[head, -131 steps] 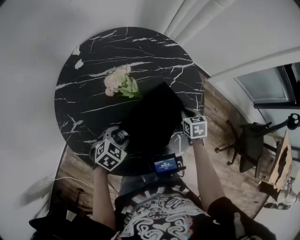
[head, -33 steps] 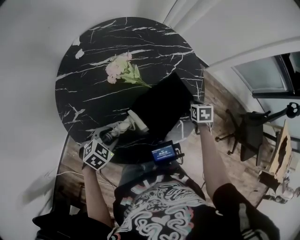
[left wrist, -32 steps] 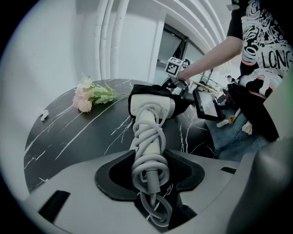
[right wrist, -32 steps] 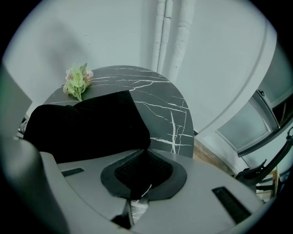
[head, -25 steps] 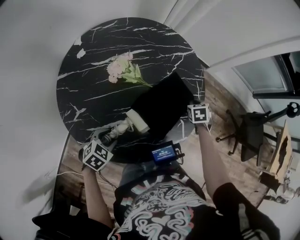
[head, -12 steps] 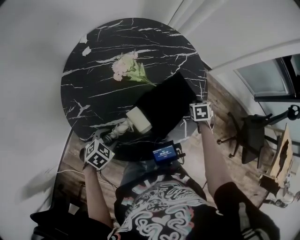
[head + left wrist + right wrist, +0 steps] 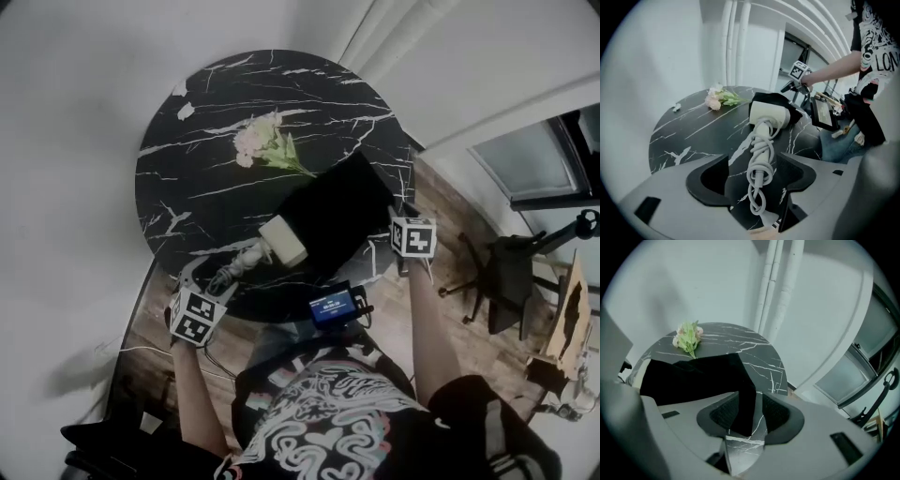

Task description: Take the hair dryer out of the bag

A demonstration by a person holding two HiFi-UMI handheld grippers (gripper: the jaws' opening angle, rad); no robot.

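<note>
I see left tool (image 7: 752, 180) spreading wide, hair dryer (image 7: 769, 115) handle and wound cord (image 7: 758, 164) lying loose between jaws on surface (image 7: 202, 187). Dryer head just at bag (image 7: 336, 214) mouth. My right tool (image 7: 750, 416) opening, bag corner between jaws, unpinched.
</note>
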